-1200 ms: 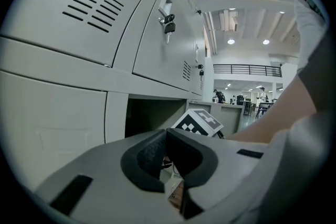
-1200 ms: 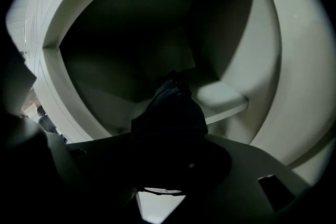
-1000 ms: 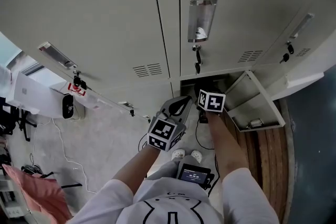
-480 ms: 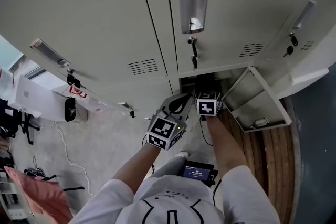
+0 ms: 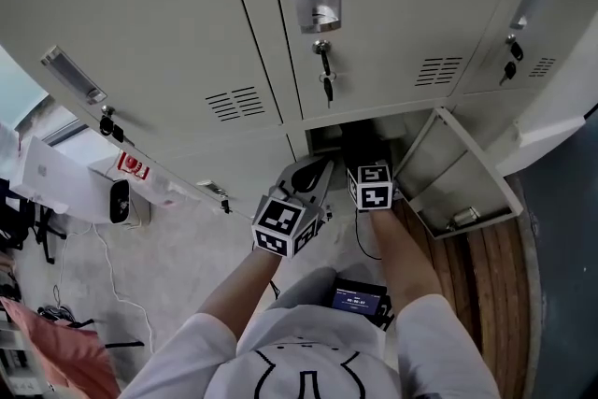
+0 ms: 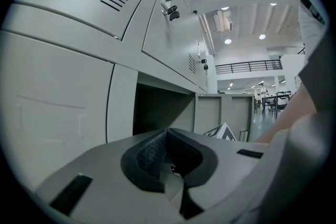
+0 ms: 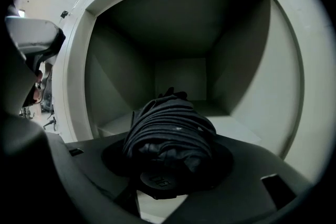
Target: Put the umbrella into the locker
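Your right claw (image 5: 367, 165) is at the mouth of the open bottom bay of the grey metal locker (image 7: 121, 86), w/ the folded black fabric umbrella (image 7: 170, 128) lying btwn its jaws. Those jaws have just been opening. They stand spread round the bundle and, as far as I can judge, the pads don't squeeze it. The umbrella's long axis runs straight in, on the same line the claw points. Handle end is nearest you, down in the claw's throat; far tip aims at the back wall, approx. mid-width of the bay. Can't tell whether the far end rests on the bay floor.

Your left claw (image 5: 311, 178) hangs just left of the right one, outside the bay. Its pads are pressed together w/ nothing in them. The grey metal door (image 5: 458, 187) is swung wide to the right, away from both hands.

So the right hand is the one that counts. Next move prob. = draw straight back along that axis, w/o lifting or twisting, so the jaws slide off and the umbrella is left inside. Risk: fabric snags a pad and drags out w/ it.
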`<state>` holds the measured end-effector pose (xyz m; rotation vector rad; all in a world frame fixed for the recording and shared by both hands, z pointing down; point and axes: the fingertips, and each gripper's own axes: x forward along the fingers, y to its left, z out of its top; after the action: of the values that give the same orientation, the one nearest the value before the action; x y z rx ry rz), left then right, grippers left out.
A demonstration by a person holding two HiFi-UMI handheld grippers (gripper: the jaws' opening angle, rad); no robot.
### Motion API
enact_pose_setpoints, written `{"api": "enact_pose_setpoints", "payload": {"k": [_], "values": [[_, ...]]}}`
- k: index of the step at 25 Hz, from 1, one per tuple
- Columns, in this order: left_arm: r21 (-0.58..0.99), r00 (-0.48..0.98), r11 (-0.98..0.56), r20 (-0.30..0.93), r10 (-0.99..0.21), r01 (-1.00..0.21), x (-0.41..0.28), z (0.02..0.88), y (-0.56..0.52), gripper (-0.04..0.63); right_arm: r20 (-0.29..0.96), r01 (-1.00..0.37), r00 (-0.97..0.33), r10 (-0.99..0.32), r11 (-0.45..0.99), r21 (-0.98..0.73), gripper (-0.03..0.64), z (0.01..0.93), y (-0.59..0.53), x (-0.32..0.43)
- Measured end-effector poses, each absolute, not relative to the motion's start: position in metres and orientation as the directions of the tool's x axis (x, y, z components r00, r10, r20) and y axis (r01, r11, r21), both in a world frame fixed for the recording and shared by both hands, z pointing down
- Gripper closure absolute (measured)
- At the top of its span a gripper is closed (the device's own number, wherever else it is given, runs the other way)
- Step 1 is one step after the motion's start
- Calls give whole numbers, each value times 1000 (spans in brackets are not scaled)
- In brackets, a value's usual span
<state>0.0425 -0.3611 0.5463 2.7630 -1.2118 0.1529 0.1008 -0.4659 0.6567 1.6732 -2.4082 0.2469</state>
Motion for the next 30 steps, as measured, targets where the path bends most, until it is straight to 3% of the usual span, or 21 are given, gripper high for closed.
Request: {"api": "enact_pose_setpoints", "payload": {"k": [5,10,19,21,22,30], "values": [[57,678,-677,136,-723,-734,48,550,-362,601,265,-943,-331,-906,329,-50,351,656,-469,98],[51,676,-676,129,-726,-735,50,545,-364,601,251,-937,-349,-903,338,-88,255,657,-459,97],[80,672,-669,155,-724,-739,57,547,-358,601,239,-945,-328,-914,313,-101,253,646,-420,121],[87,673,-669,166,-721,-738,58,547,-354,601,245,-945,-328,-912,319,-76,282,642,-413,121],[90,675,-671,172,-718,-736,60,547,-352,601,248,-946,-325,-913,319,-64,342,641,-410,121],[94,679,-675,178,-712,-732,60,543,-349,601,266,-944,-328,-907,327,-49,394,639,-410,116]]}}
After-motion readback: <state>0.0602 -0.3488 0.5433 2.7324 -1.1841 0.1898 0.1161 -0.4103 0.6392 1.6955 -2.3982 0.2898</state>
